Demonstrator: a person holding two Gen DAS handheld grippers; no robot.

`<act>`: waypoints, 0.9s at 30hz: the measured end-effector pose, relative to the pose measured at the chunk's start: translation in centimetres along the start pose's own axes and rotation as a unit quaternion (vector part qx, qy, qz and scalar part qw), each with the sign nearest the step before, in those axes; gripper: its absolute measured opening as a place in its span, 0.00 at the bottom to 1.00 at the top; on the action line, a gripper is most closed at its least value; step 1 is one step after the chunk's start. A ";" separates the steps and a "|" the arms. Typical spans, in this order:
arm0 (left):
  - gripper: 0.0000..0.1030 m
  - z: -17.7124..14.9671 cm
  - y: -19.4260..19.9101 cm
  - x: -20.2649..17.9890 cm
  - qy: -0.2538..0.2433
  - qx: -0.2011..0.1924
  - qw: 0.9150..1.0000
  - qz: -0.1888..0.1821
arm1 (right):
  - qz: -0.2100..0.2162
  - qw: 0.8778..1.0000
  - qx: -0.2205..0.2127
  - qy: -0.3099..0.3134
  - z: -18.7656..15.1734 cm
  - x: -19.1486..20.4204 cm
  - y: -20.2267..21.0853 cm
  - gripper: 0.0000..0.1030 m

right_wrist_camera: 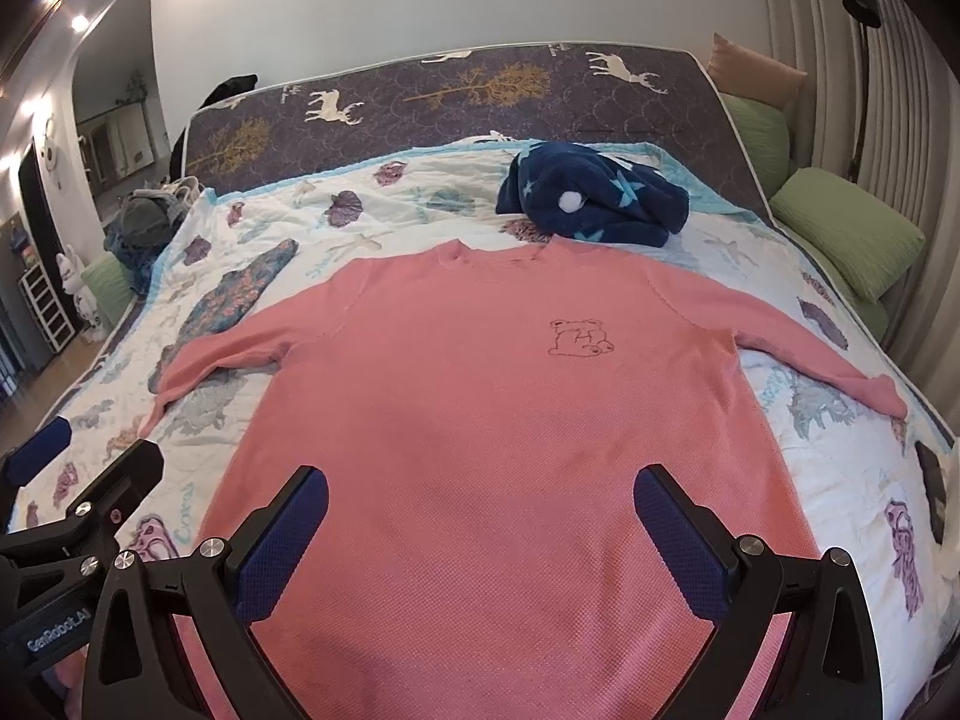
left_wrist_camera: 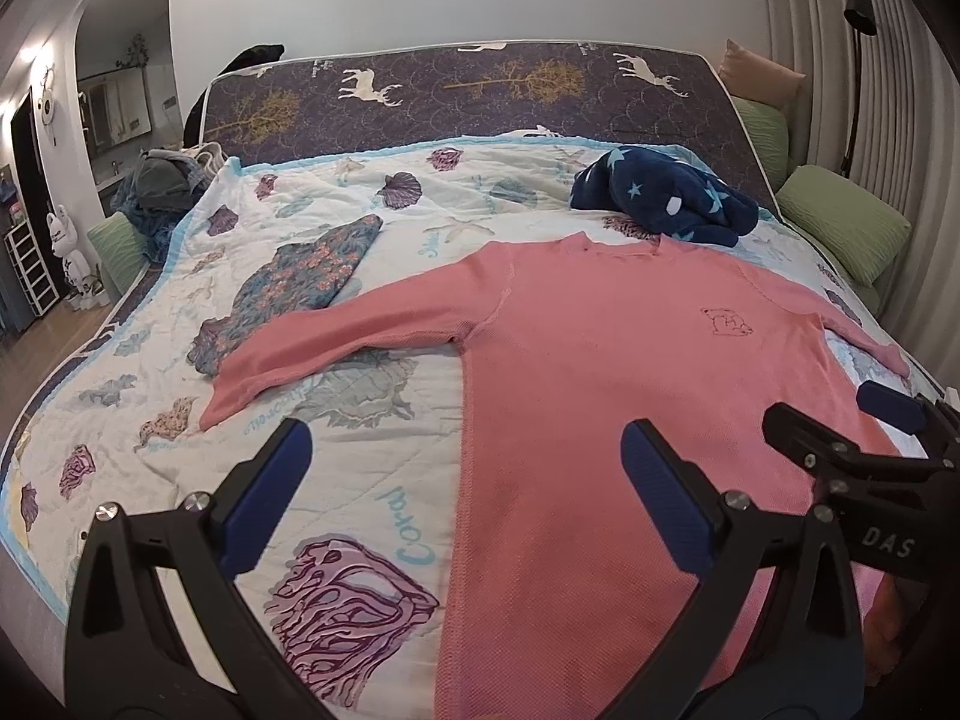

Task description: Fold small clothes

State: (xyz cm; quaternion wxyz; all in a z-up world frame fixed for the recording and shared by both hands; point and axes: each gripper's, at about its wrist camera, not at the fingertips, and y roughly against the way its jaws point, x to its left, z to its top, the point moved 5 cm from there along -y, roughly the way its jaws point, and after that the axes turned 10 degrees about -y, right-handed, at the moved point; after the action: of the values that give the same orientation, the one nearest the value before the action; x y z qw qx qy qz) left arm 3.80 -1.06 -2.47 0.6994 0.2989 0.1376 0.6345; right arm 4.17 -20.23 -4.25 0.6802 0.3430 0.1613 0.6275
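Note:
A pink long-sleeved shirt (left_wrist_camera: 600, 360) lies flat, front up, on the seashell quilt (left_wrist_camera: 336, 420), both sleeves spread out; it also shows in the right wrist view (right_wrist_camera: 480, 396). My left gripper (left_wrist_camera: 465, 462) is open and empty above the shirt's left hem edge. My right gripper (right_wrist_camera: 480, 510) is open and empty above the shirt's lower middle. The right gripper shows in the left wrist view (left_wrist_camera: 840, 426) at the right. The left gripper shows in the right wrist view (right_wrist_camera: 84, 450) at the left.
A blue floral garment (left_wrist_camera: 300, 294) lies left of the shirt under its sleeve. A navy star-print fleece (left_wrist_camera: 666, 195) is heaped beyond the collar. A mattress (left_wrist_camera: 480, 90) stands against the wall. Green pillows (left_wrist_camera: 840, 222) lie at the right, a clothes pile (left_wrist_camera: 162, 180) at the left.

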 end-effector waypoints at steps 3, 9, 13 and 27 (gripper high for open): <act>1.00 -0.1 -0.1 0.1 0.001 0.003 1.000 0.002 | 0.003 1.000 -0.008 0.003 0.2 0.1 0.3 1.00; 1.00 -0.2 -0.3 0.2 0.004 0.003 1.000 0.002 | -0.005 1.000 -0.016 0.001 0.9 0.1 0.4 1.00; 1.00 -0.3 -0.3 0.3 0.003 0.006 1.000 0.002 | -0.016 1.000 -0.022 -0.003 1.2 0.1 0.5 1.00; 1.00 -0.7 -1.6 1.8 0.024 0.024 0.999 -0.002 | 0.022 1.000 0.010 -0.002 2.5 2.0 -1.0 1.00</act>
State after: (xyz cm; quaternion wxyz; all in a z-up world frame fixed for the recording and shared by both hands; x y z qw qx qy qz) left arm 4.93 0.80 -3.68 0.6898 0.3004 0.1701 0.6364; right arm 6.81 -18.89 -2.72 0.6630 0.3549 0.1587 0.6397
